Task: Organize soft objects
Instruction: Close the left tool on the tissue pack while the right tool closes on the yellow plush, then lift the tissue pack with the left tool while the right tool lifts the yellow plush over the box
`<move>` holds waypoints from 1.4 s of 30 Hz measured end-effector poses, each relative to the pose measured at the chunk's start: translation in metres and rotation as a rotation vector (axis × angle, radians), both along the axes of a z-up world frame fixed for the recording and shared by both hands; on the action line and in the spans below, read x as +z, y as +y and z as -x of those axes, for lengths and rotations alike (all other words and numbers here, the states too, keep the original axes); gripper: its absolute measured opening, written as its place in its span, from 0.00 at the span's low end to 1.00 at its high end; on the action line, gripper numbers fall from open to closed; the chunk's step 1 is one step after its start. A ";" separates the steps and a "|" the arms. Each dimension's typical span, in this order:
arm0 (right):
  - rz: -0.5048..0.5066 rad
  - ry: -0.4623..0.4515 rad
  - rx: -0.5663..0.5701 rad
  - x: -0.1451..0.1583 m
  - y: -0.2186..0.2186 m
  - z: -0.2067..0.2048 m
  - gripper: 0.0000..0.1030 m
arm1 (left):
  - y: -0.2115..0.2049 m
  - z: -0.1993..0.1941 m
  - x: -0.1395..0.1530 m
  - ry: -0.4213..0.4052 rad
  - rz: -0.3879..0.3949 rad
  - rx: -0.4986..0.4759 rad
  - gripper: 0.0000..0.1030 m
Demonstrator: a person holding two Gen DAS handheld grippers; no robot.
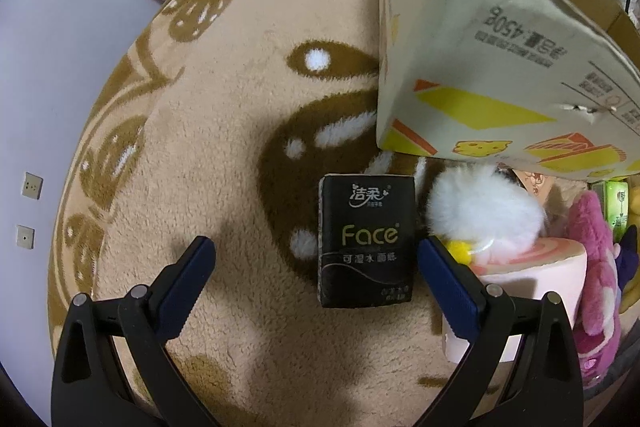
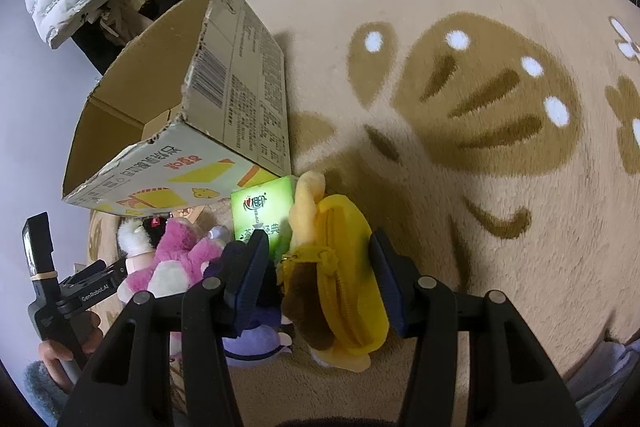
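Your left gripper (image 1: 316, 255) points down at the beige rug (image 1: 224, 131) with its jaws spread wide and nothing pinched. A black tissue pack (image 1: 366, 241) lies flat on the rug between them, nearer the right-hand finger and touching neither. Just beside that finger sit a white fluffy toy (image 1: 484, 211) and a pink roll-shaped cushion (image 1: 536, 279), with a pink plush (image 1: 596, 267) past them. The open cardboard box (image 1: 480, 75) stands on the rug behind the pile.

Your right gripper (image 2: 320, 267) has its jaws partly spread around a yellow zip pouch plush (image 2: 340, 279). The left-hand pad sits close against it, but you cannot tell from this view whether both pads press on it. A green tissue pack (image 2: 264, 211) lies just behind the pouch, and a purple plush (image 2: 252, 343) lies beside it.
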State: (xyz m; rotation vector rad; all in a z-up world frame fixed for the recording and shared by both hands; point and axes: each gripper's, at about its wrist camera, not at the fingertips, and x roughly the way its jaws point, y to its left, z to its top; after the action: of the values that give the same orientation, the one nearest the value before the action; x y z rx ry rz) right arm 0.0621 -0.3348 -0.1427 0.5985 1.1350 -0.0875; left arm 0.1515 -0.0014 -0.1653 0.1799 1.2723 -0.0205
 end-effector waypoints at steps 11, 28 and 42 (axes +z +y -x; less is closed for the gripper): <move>0.035 0.012 0.015 -0.001 0.001 0.000 0.41 | -0.005 -0.003 -0.010 0.015 0.010 -0.011 0.82; 0.069 -0.014 0.024 0.002 0.004 -0.003 0.35 | -0.003 -0.001 -0.005 -0.014 0.019 -0.005 0.44; 0.133 -0.128 0.014 0.028 0.009 -0.002 0.34 | -0.004 0.018 0.023 -0.124 0.030 0.009 0.44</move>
State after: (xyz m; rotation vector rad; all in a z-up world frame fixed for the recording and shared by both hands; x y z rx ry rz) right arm 0.0637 -0.3253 -0.1150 0.4715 1.0007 -0.1104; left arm 0.1338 -0.0052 -0.1422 0.1472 1.1487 -0.0202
